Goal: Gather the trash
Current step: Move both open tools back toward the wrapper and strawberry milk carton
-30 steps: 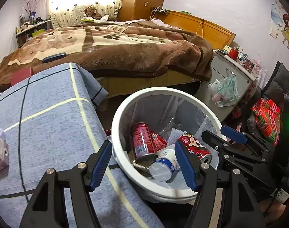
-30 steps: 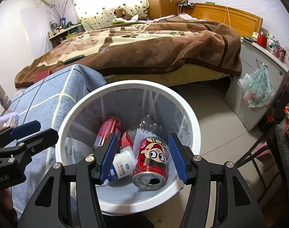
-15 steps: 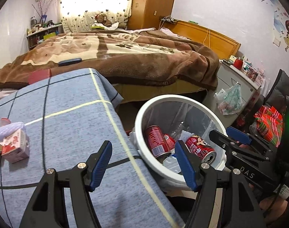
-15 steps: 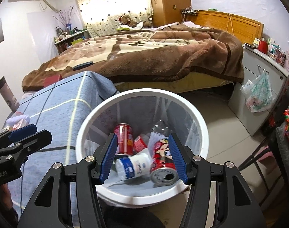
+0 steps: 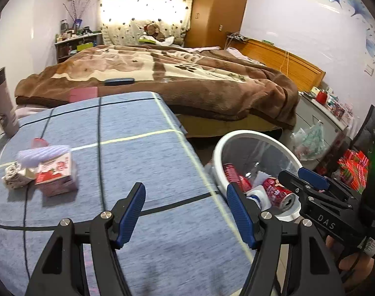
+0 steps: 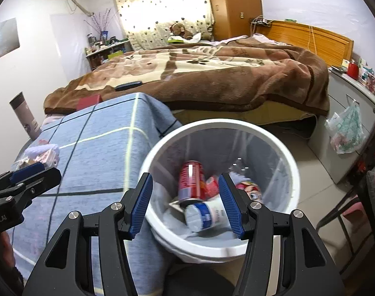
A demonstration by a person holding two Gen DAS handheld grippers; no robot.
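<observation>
A white trash bin (image 6: 273,143) stands on the floor beside a table with a blue cloth (image 5: 128,162). It holds red cans (image 6: 190,182), a white bottle with a blue label (image 6: 207,217) and other trash. The bin also shows in the left wrist view (image 5: 239,135). On the table's left lie a red and white carton (image 5: 57,175), a pale purple wrapper (image 5: 42,154) and crumpled paper (image 5: 13,178). My left gripper (image 5: 186,215) is open and empty over the table. My right gripper (image 6: 186,206) is open and empty above the bin's near rim.
A bed with a brown blanket (image 5: 177,79) lies behind the table and bin. A grey tumbler (image 5: 2,103) stands at the table's far left. A grey cabinet (image 6: 347,113) with a hanging plastic bag (image 6: 347,133) is at the right, with a dark chair (image 6: 369,197) nearer.
My left gripper has swung left, from over the bin to over the table, bringing the carton and wrappers into view. My right gripper has drawn back slightly from the bin. Both stay open.
</observation>
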